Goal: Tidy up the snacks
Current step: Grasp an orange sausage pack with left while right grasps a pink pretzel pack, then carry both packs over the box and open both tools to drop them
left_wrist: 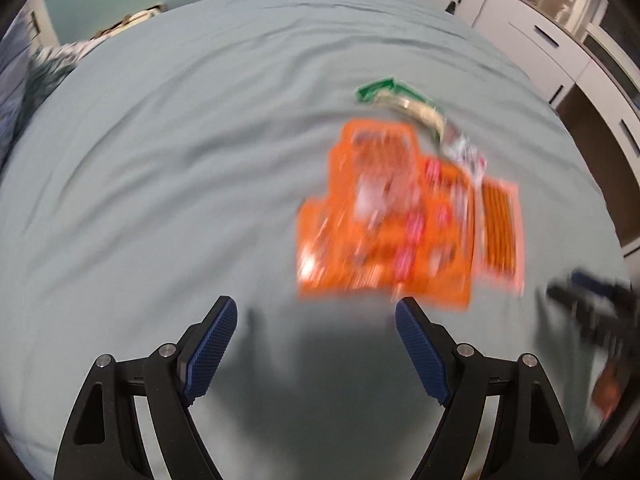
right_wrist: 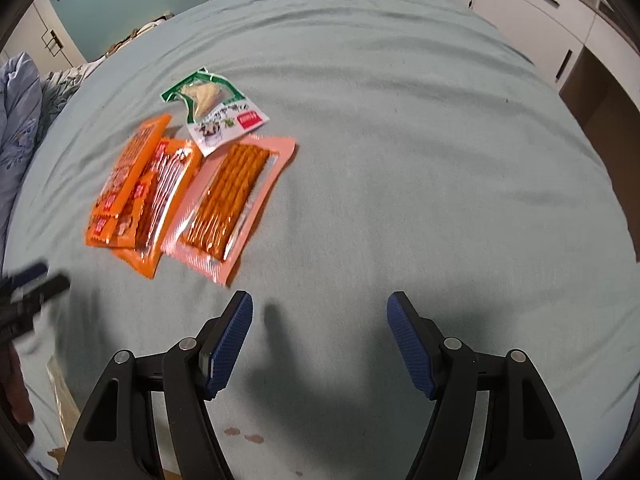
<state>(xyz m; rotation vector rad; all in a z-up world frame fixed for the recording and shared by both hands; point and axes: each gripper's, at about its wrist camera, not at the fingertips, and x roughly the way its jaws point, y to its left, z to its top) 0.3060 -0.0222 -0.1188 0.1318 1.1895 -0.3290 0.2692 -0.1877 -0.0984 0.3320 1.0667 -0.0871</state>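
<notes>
Seemingly nearer, the left gripper [left_wrist: 316,322], open and empty like the right gripper [right_wrist: 320,316], faces the orange packets [left_wrist: 384,220] lengthwise just ahead.

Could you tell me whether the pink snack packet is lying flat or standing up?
Flat: the pink snack packet lies face up on the bedsheet.

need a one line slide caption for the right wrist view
Open right claw hovers over a grey-green bedsheet, short of a pile of snack packets: orange, pink and green-and-white.
</notes>
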